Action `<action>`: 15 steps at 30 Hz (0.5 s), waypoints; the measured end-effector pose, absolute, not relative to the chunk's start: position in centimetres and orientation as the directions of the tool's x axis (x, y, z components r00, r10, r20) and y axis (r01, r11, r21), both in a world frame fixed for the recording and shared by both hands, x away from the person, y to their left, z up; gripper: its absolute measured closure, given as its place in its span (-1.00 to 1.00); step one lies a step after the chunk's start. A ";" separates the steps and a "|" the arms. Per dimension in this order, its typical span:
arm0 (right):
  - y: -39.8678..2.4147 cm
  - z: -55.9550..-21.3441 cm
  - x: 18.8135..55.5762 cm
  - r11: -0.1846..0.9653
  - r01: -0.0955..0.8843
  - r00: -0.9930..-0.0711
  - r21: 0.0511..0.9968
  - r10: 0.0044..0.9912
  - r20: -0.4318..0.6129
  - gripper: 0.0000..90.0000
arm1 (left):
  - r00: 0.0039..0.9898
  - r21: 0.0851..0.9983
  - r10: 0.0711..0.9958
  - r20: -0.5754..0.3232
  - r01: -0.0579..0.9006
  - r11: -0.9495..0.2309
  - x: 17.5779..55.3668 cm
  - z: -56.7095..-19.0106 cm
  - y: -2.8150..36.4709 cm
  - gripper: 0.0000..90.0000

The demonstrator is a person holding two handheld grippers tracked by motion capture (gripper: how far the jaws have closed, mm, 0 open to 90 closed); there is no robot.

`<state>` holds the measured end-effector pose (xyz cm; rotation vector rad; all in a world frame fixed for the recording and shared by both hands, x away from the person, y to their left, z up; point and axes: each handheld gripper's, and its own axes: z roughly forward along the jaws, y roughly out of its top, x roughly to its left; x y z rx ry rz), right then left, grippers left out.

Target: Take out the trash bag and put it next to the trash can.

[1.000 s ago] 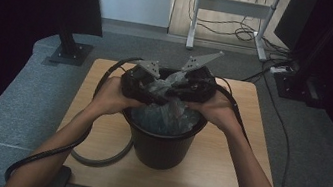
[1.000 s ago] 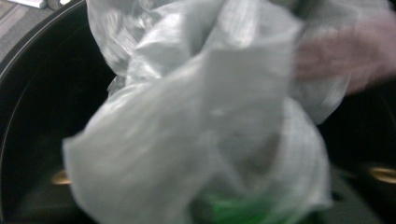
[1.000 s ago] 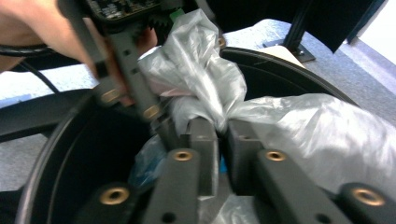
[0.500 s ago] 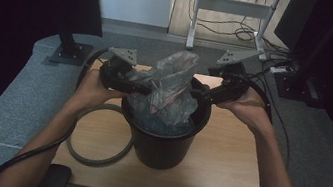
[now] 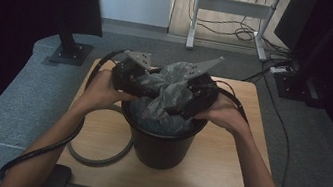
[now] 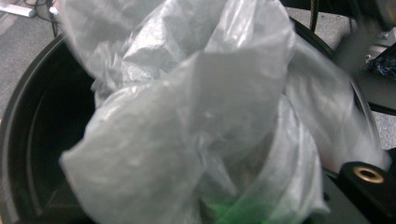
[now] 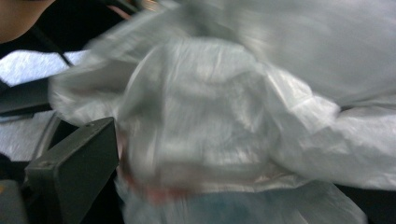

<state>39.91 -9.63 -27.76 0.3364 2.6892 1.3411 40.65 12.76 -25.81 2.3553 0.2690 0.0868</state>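
High view | plastic bag (image 5: 170,86) hides both grippers' jaws above bin (image 5: 162,143) rim | left gripper (image 5: 129,75) grip unclear | right gripper (image 5: 193,100) jaws spread wide, hold unclear

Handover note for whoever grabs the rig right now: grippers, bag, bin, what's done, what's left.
Left gripper: at the bag, jaws narrow, just eased slightly wider; grip unclear.
Right gripper: jaws just opened wide, bag in front, not pinched.
Bag: top bunched above the bin, rest inside. Bin stands on the table.
Done: bag sits in the bin.
Left: top is neither tied nor folded over the rim; probably gather it next.
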 end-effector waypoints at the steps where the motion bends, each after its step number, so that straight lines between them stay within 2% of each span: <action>1: -9.2 -27.9 39.7 0.593 0.136 -0.971 0.794 0.238 -0.011 -0.95 | 0.976 0.697 0.216 -0.018 0.167 -0.697 40.7 -25.8 12.4 0.70; 7: -7.3 -28.4 39.3 0.622 0.113 -0.969 0.775 0.242 -0.053 -0.63 | 0.981 0.681 0.192 -0.021 0.155 -0.716 40.6 -25.7 10.8 0.64; 9: -7.4 -28.4 39.1 0.635 0.098 -0.964 0.767 0.253 -0.086 -0.24 | 0.982 0.685 0.185 -0.049 0.167 -0.709 40.8 -25.6 10.9 0.60; 13: -8.1 -28.2 39.1 0.637 0.093 -0.962 0.766 0.255 -0.096 0.17 | 0.979 0.717 0.176 -0.107 0.198 -0.668 41.1 -25.5 11.6 0.42; 14: -8.2 -28.2 39.1 0.642 0.087 -0.963 0.762 0.251 -0.101 0.32 | 0.975 0.736 0.182 -0.130 0.217 -0.641 41.2 -25.3 12.1 0.31; 15: -8.2 -28.2 39.1 0.642 0.087 -0.963 0.762 0.251 -0.101 0.32 | 0.975 0.736 0.182 -0.130 0.217 -0.641 41.2 -25.3 12.1 0.19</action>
